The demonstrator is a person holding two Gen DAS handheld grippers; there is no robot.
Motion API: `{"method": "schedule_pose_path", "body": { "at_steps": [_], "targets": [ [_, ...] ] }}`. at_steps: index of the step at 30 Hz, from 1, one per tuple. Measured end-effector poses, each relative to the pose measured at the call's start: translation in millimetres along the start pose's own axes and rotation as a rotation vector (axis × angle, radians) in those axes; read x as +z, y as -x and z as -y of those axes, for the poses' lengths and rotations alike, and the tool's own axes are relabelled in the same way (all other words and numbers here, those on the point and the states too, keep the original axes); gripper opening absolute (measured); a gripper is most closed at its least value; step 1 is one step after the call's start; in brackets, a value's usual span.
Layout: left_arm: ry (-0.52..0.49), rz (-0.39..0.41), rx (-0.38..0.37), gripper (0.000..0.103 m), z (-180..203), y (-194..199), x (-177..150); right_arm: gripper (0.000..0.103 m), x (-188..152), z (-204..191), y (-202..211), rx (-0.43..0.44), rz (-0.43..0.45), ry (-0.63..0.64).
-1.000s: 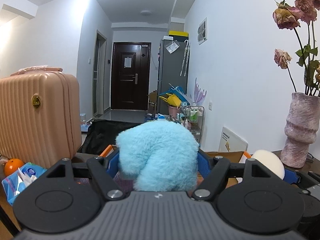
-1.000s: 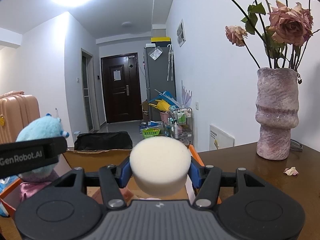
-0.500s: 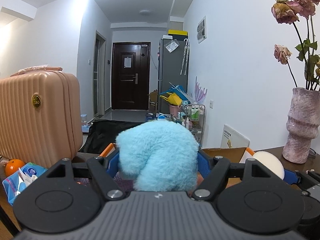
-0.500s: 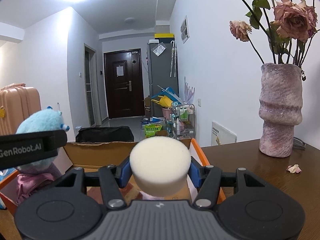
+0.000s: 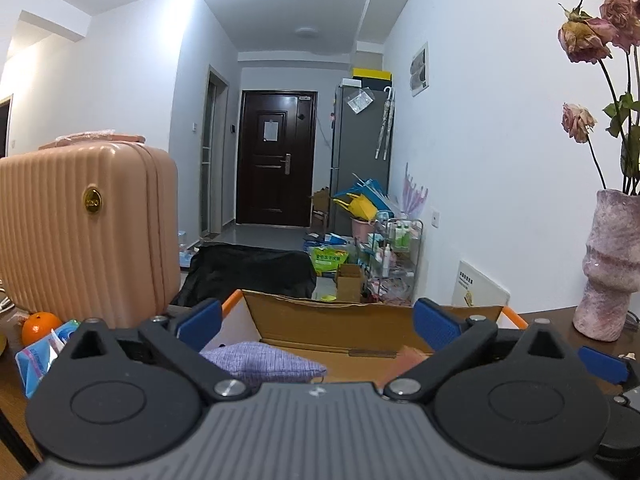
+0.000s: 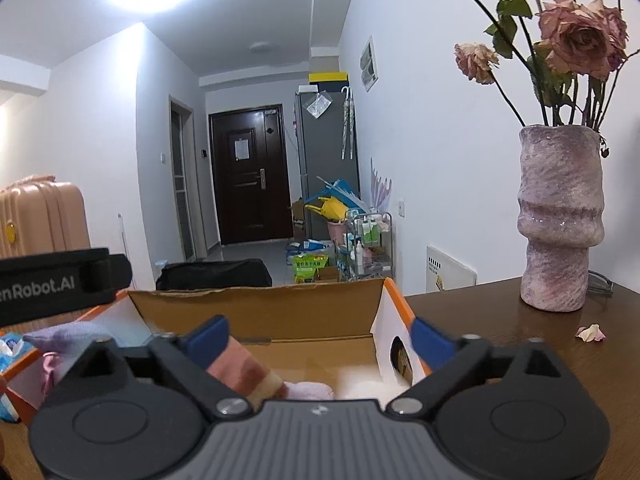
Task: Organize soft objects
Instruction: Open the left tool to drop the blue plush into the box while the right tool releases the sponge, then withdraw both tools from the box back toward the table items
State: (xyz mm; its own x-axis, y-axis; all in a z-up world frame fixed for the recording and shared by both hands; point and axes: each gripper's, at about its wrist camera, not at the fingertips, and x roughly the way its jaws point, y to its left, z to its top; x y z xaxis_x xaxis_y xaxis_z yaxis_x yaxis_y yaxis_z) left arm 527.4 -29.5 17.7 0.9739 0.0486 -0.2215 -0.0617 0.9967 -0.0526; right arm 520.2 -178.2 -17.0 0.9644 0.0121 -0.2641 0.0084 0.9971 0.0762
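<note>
I hover both grippers, left gripper (image 5: 316, 322) and right gripper (image 6: 320, 336), jaws opening on nothing, over the cardboard box (image 6: 256, 312); lilac pillow (image 5: 260, 362) lies crosswise at the left's seven o'clock.

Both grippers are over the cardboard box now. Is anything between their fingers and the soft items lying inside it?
Nothing visible. The left gripper has its jaws opening with nothing between them, above the purple cushion in the cardboard box. The right gripper is opening too, over the pink striped cloth.
</note>
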Motion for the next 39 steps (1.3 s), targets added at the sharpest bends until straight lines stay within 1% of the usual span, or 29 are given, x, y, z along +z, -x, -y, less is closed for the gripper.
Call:
{"method": "schedule_pose_path", "body": {
  "at_steps": [5, 16, 26, 31, 35, 39],
  "targets": [
    [0.011, -0.008, 0.002, 0.103, -2, -2, 0, 0.103, 0, 1, 0, 0.0, 0.008, -0.004],
    [0.005, 0.012, 0.016, 0.103, -2, 2, -2, 0.103, -2, 0, 3, 0.0, 0.018, -0.01],
    [0.027, 0.034, 0.027, 0.103, -8, 18, -2, 0.103, -2, -2, 11, 0.011, 0.044, -0.013],
    [0.047, 0.049, 0.05, 0.103, -18, 31, -2, 0.103, -3, -4, 23, 0.024, 0.061, -0.01],
    [0.06, 0.053, 0.074, 0.103, -25, 44, -5, 0.103, -7, -1, 38, 0.027, 0.066, -0.026],
    [0.071, 0.055, 0.083, 0.103, -32, 58, -7, 0.103, -10, 1, 55, 0.024, 0.075, -0.034]
  ]
}}
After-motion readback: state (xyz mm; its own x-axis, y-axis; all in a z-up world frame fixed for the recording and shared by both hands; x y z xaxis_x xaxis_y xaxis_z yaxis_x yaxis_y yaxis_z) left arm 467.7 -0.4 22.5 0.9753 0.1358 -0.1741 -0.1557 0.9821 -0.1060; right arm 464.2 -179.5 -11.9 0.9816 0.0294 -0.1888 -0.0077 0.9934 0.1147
